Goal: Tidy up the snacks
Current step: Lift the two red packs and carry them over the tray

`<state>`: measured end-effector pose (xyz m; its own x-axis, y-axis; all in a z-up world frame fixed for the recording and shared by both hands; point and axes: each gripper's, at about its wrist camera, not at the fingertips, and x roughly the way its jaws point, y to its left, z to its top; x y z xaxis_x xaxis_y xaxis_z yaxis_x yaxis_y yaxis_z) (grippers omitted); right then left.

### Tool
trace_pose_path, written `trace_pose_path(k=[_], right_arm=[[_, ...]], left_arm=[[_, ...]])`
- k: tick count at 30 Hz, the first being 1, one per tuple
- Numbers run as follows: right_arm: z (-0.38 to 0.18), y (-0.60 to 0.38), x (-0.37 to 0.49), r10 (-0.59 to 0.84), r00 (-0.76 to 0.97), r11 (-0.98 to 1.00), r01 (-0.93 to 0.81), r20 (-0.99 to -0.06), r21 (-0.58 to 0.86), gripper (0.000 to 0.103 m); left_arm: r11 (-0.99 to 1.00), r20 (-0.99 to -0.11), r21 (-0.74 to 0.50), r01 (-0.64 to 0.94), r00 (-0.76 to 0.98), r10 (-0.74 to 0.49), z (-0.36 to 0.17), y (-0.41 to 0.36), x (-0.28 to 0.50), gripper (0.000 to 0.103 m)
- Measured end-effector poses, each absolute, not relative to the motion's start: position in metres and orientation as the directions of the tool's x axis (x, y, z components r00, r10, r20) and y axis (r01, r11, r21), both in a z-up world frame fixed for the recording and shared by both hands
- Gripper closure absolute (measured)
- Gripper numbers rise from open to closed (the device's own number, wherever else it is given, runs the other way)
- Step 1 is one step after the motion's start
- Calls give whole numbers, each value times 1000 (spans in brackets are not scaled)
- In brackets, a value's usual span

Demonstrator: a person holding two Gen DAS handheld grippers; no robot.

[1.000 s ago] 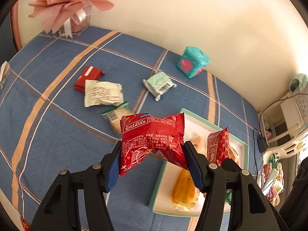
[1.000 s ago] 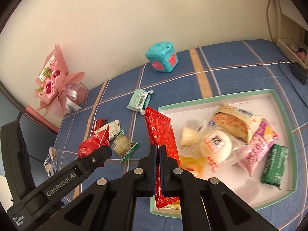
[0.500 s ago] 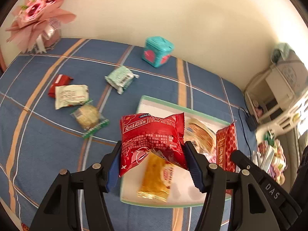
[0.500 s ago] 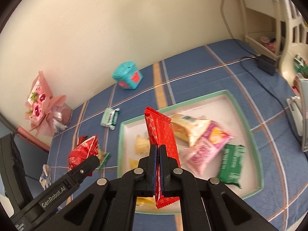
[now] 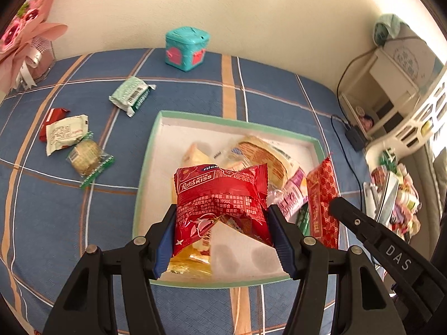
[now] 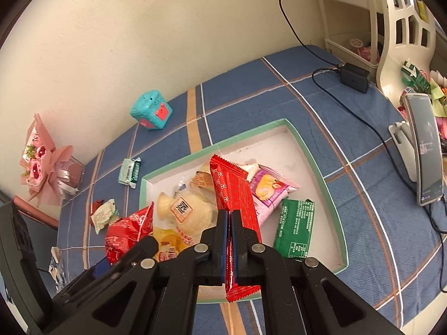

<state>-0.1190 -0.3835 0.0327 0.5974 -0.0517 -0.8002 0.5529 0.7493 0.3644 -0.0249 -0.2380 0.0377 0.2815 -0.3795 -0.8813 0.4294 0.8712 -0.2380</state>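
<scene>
1. Right now the red Ruier Kiss snack pouch (image 5: 220,195) is clamped between the blue pads of the left gripper (image 5: 222,234), squeezed at its lower half, hanging over the tray's near half.
2. Right gripper (image 6: 228,240) is pinched fully closed on a long red wafer bar wrapper (image 6: 233,195), bar upright, over the tray too.
3. Green-rimmed white tray (image 5: 145,167) under both; inside it: a yellow-orange pack (image 5: 190,259), a clear-wrapped pastry (image 6: 187,209), a pink roll-cake pack (image 6: 268,187), a dark green pack (image 6: 296,229).
4. Loose on the blue plaid cloth (image 5: 56,209), at 9–10 o'clock from the tray in the left wrist view: a round cracker in green-edged wrap (image 5: 86,157), a white sachet (image 5: 65,132), a small red packet (image 5: 53,115).
5. Mint-green packet (image 5: 131,95) at 11 o'clock.
6. Teal cube box (image 5: 187,48) at 12 o'clock by the wall; pink bouquet (image 5: 25,36) far at 10.
7. Phone on stand (image 6: 424,150) at 3 o'clock in the right wrist view.
</scene>
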Motion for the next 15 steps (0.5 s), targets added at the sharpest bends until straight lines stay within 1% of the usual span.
trace_pose_path(k=[9,15], right_arm=[[16,-390,-117,-33,557,731,580,-830,360,100],[12,-389,-116,-32,539,732,586,-842,347,99]], left_arm=[[868,-904,-206,452,251,-346,24,-250,-32,39],[866,-912,-198,459,237,-334,19,-255,-32,37]])
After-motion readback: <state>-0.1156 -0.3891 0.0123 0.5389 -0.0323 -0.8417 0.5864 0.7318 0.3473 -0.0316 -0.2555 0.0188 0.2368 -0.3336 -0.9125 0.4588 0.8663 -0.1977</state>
